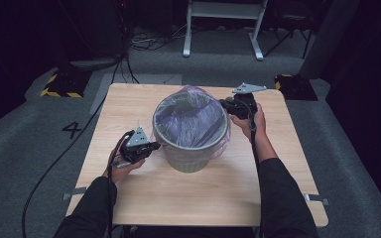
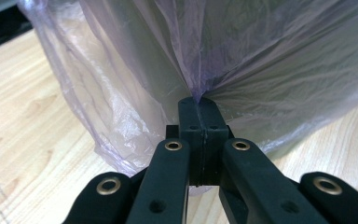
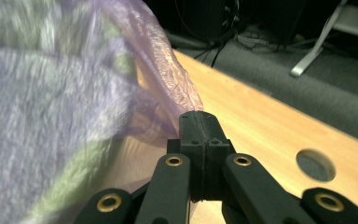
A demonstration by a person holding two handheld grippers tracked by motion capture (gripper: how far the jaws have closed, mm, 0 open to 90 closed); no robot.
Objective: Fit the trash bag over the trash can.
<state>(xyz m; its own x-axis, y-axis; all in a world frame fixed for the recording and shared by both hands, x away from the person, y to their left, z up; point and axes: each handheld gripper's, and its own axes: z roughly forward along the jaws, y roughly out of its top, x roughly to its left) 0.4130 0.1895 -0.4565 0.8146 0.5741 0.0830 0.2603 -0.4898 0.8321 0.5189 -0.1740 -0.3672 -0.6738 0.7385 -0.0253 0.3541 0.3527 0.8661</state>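
Note:
A pale green bin [image 1: 190, 158] stands in the middle of the wooden table [image 1: 129, 193], with a thin purple plastic bag [image 1: 191, 119] stretched over its mouth. My left gripper [image 1: 154, 146] sits at the bin's left side, shut on a pinch of the bag [image 2: 198, 95] that hangs down the outside. My right gripper [image 1: 226, 105] is at the bin's far right rim, shut on the bag's edge [image 3: 186, 100]. The film pulls taut from both pinch points.
The table has a round hole [image 3: 316, 164] near its edge by the right gripper. Grey carpet surrounds the table, with cables [image 1: 69, 144] on the left, yellow-black striped blocks [image 1: 62, 84] and a white frame [image 1: 223, 29] behind.

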